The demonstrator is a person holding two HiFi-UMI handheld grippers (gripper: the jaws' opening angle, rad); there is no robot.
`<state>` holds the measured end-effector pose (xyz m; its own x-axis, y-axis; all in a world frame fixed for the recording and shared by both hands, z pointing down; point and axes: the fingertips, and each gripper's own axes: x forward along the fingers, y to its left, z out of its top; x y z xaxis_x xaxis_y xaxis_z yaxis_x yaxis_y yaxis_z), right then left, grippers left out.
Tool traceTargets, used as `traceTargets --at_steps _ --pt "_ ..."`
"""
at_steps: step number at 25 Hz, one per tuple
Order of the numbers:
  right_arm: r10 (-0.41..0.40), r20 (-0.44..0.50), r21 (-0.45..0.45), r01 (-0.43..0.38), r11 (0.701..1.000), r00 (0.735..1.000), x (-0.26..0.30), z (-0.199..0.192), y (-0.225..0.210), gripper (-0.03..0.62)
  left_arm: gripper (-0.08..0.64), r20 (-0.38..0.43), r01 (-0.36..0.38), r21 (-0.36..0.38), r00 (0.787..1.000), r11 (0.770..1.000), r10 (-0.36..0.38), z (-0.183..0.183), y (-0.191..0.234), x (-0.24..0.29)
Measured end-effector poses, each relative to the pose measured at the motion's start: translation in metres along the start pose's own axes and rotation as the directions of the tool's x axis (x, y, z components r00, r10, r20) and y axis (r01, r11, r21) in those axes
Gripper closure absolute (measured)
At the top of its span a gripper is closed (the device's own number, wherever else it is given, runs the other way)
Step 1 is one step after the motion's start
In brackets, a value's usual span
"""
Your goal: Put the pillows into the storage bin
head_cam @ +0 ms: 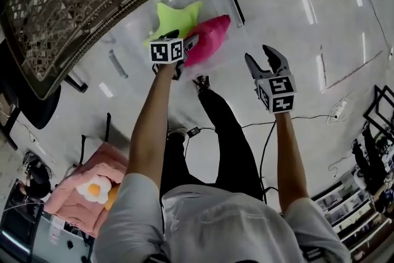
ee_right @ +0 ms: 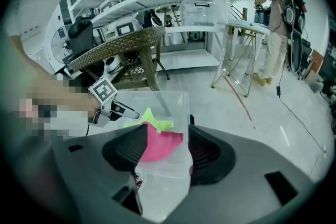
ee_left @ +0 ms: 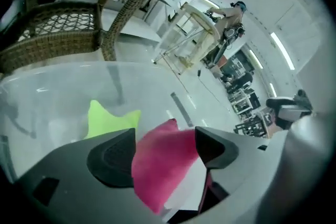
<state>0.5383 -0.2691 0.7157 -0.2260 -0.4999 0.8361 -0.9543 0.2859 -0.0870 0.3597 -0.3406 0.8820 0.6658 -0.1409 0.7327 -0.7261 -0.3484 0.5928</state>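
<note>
Pillows lie in the clear storage bin on the floor: the lime-green pillow toward the wicker chair, the magenta pillow against it, its long axis slanting across the bin. The left tongs hang spread wide just over the magenta pillow, pads not pressing it. The right tongs, parted and empty, stand off to the bin's right, so the left hand is nearer

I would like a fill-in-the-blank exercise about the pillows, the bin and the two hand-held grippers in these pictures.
The clear storage bin holds a lime-green pillow and a second pillow coloured ____. The jaws of the left hand-held gripper stand ____ above it. The right hand-held gripper holds ____.
Missing words: pink; open; nothing.
</note>
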Motion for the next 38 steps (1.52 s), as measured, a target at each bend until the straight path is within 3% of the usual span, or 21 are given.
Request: traceTargets --at_steps 3,8,12,17,21,23,27,29,32,35,38 --pt "-0.010 0.007 -0.038 0.010 0.999 1.000 0.002 0.015 -0.004 0.331 0.190 0.016 -0.091 0.033 0.996 0.995 0.091 -0.001 0.014 -0.005" --pt "0.014 0.024 -0.078 -0.012 0.997 1.000 0.007 0.047 0.010 0.325 0.190 0.069 -0.082 0.010 0.994 0.997 0.081 0.004 0.011 -0.032" --pt "0.053 0.040 -0.123 -0.048 0.991 0.998 -0.001 0.074 0.041 0.324 0.196 0.190 -0.087 -0.041 0.977 0.995 0.093 0.017 0.009 -0.083" --pt "0.112 0.072 -0.174 -0.098 0.980 0.991 -0.021 0.112 0.093 0.321 0.216 0.352 -0.128 -0.076 0.925 0.989 0.147 0.025 0.006 -0.187" --pt "0.202 0.110 -0.274 -0.165 0.948 0.973 -0.042 0.156 0.166 0.318 0.216 0.479 -0.181 -0.125 0.850 0.976 0.219 0.012 0.015 -0.298" --pt "0.257 0.126 -0.331 -0.204 0.922 0.958 -0.055 0.177 0.213 0.318 0.216 0.537 -0.224 -0.160 0.797 0.961 0.276 -0.002 0.022 -0.360" --pt "0.362 0.134 -0.445 -0.271 0.854 0.922 -0.087 0.207 0.318 0.310 0.216 0.638 -0.280 -0.284 0.658 0.917 0.399 -0.048 0.032 -0.489" --pt "0.426 0.129 -0.508 -0.309 0.804 0.896 -0.101 0.218 0.376 0.308 0.216 0.669 -0.302 -0.352 0.581 0.886 0.463 -0.083 0.034 -0.551" --pt "0.555 0.123 -0.597 -0.386 0.704 0.822 -0.115 0.238 0.468 0.307 0.216 0.680 -0.354 -0.469 0.440 0.809 0.587 -0.143 0.041 -0.634" --pt "0.651 0.075 -0.644 -0.462 0.610 0.755 -0.133 0.229 0.559 0.307 0.216 0.652 -0.397 -0.558 0.334 0.729 0.681 -0.215 0.047 -0.703" --pt "0.728 -0.029 -0.699 -0.534 0.475 0.685 -0.147 0.202 0.660 0.307 0.216 0.588 -0.413 -0.667 0.221 0.621 0.778 -0.301 0.055 -0.772"
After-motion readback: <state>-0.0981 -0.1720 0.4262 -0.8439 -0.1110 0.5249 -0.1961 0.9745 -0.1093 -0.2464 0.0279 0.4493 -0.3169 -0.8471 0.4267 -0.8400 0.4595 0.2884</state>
